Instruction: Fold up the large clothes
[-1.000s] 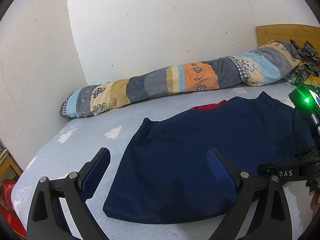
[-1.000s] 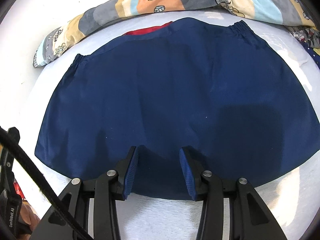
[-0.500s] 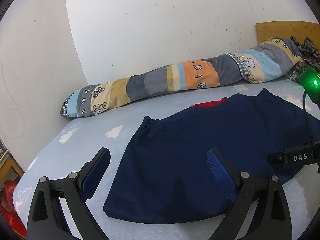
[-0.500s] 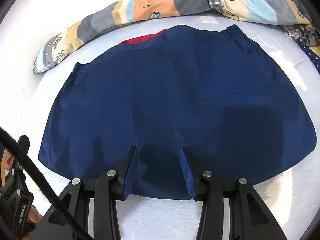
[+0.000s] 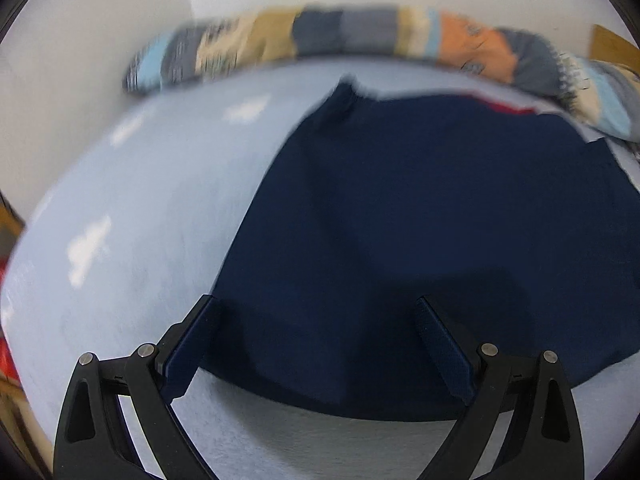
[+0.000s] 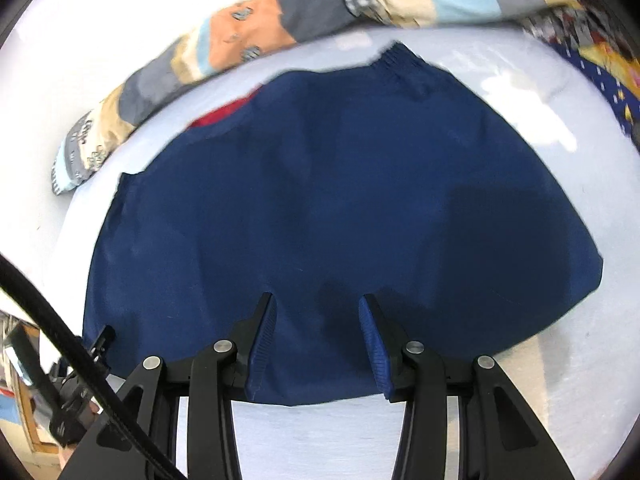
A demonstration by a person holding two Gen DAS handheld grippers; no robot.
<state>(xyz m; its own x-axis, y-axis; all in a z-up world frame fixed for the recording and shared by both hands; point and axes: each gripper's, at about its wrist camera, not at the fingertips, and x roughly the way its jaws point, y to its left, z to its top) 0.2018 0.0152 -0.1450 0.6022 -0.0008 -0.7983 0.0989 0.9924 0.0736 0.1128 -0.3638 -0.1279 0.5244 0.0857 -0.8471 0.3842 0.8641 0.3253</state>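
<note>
left tool (image 5: 316, 316) wide open, right tool (image 6: 316, 304) half-open

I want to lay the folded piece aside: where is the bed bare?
Bare sheet lies left of the navy garment, up to the patchwork bolster. A narrower strip runs on its right. Far right is crowded with patterned fabrics.

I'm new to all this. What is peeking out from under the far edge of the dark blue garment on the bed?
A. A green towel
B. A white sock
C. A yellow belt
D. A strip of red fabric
D: a strip of red fabric shows at the far edge of the dark blue garment, next to the patchwork roll of bedding.
</note>
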